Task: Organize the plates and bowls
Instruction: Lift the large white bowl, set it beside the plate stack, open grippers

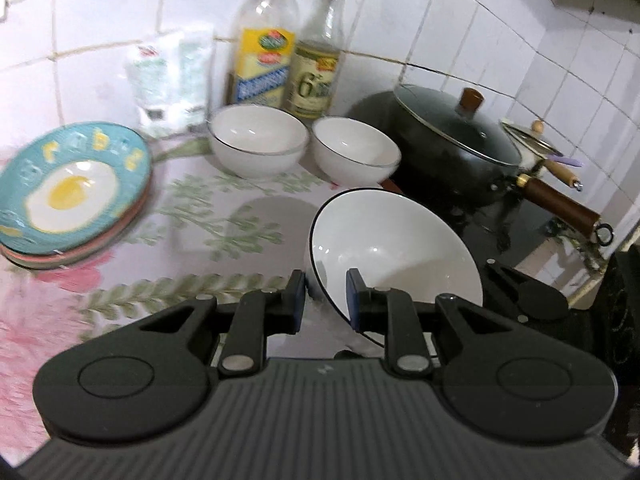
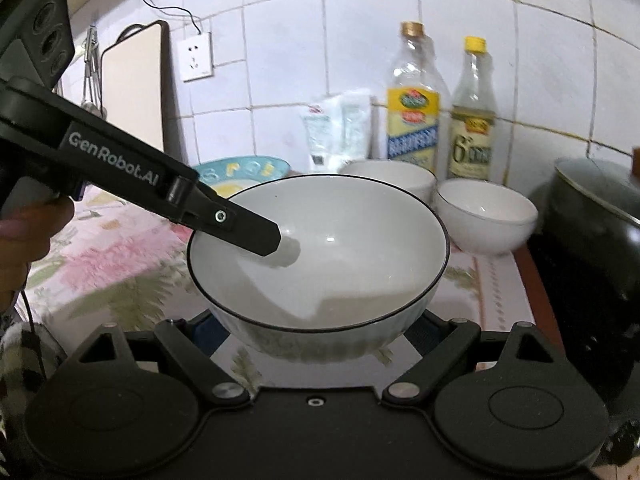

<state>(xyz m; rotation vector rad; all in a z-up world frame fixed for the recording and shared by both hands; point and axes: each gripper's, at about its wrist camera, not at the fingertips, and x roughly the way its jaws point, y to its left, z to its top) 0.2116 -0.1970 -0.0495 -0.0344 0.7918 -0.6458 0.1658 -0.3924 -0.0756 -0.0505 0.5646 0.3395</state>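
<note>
A large white bowl with a black rim (image 1: 400, 248) (image 2: 340, 240) hangs tilted above the floral counter. My left gripper (image 1: 326, 300) is shut on its near rim, one finger inside the bowl (image 2: 260, 236) and one outside. My right gripper (image 2: 316, 332) spans the bowl's lower body, a blue pad pressed against each side. Two small white bowls (image 1: 258, 140) (image 1: 354, 152) stand side by side at the back near the wall. A stack of plates (image 1: 72, 184), the top one teal with a fried-egg picture, lies at the left.
Two bottles (image 1: 264, 52) (image 1: 320, 64) and a plastic bag (image 1: 168, 80) stand against the tiled wall. A dark lidded pot (image 1: 452, 140) and a small long-handled pan (image 1: 528, 140) sit on the stove at the right. A cutting board (image 2: 136, 88) hangs at the left.
</note>
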